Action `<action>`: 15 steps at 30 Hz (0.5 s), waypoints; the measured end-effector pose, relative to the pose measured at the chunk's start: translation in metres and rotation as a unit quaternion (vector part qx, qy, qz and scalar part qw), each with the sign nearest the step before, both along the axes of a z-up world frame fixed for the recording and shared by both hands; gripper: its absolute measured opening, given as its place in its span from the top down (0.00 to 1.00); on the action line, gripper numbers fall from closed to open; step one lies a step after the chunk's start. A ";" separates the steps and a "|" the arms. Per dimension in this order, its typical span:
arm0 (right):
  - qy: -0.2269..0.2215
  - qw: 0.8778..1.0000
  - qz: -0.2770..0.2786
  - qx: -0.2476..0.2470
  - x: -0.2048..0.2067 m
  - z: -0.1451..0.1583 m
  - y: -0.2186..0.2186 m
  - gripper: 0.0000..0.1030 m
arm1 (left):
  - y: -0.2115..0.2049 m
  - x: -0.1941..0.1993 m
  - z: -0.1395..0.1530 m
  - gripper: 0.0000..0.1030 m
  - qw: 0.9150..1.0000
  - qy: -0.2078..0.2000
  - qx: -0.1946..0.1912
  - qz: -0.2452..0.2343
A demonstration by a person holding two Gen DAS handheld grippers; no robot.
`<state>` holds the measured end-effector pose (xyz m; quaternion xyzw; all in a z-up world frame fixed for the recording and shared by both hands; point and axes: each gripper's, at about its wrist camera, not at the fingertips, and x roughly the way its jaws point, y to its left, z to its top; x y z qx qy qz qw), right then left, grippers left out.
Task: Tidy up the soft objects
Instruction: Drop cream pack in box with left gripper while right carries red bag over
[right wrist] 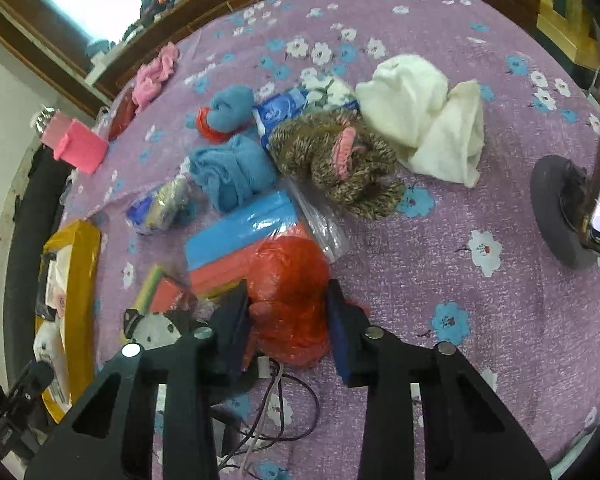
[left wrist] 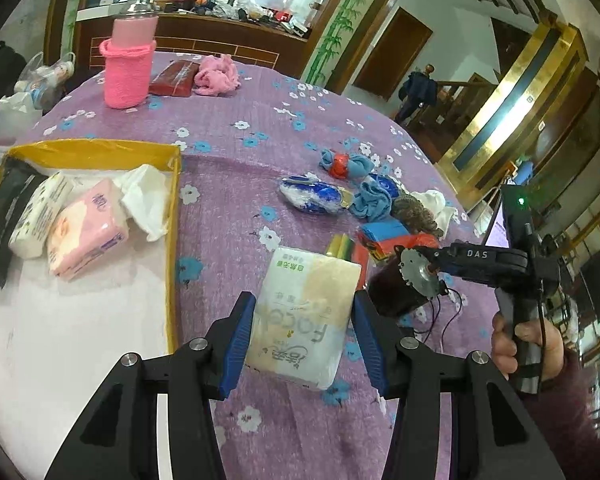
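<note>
Yellow tray (left wrist: 100, 148) cut off at left edge; red bag's (right wrist: 288, 280) contents unreadable behind crinkled plastic

R hand-held gripper (right wrist: 288, 316) clamps red plastic bag (right wrist: 288, 280) beside blue/orange sponge pack (right wrist: 240, 236)

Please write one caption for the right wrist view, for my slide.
Right tool closed on a crumpled red plastic bag beside a blue-and-orange packet on the purple floral tablecloth.

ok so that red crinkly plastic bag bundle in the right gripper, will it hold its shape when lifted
Probably not. The red crinkly plastic bag bundle already bulges between the right gripper pads, so it likely squashes. Its thin glossy film suggests it is light, maybe slippery. A loose tail may dangle, and it lies against the blue and orange packet.
</note>
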<state>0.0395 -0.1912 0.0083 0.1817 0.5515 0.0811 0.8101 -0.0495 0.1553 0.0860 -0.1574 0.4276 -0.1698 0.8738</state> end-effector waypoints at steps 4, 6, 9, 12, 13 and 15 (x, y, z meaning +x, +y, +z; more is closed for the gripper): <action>-0.031 0.999 -0.018 0.006 -0.013 0.023 -0.011 0.71 | 0.016 -0.013 0.001 0.53 1.000 -0.002 -0.006 0.021; -0.049 0.999 -0.022 0.004 -0.020 0.038 -0.013 0.71 | 0.029 -0.019 0.000 0.53 0.999 0.000 -0.014 0.035; -0.071 0.997 -0.020 0.010 -0.033 0.062 -0.011 0.71 | 0.047 -0.029 -0.001 0.53 0.998 -0.001 -0.018 0.054; -0.085 0.996 0.003 0.018 -0.045 0.079 0.008 0.70 | 0.070 -0.039 -0.006 0.53 0.997 0.004 -0.022 0.078; -0.088 0.996 0.012 0.022 -0.048 0.083 0.017 0.70 | 0.078 -0.042 -0.008 0.53 0.996 0.007 -0.022 0.086; -0.093 0.994 0.039 0.029 -0.053 0.090 0.041 0.70 | 0.096 -0.049 -0.011 0.53 0.994 0.013 -0.023 0.107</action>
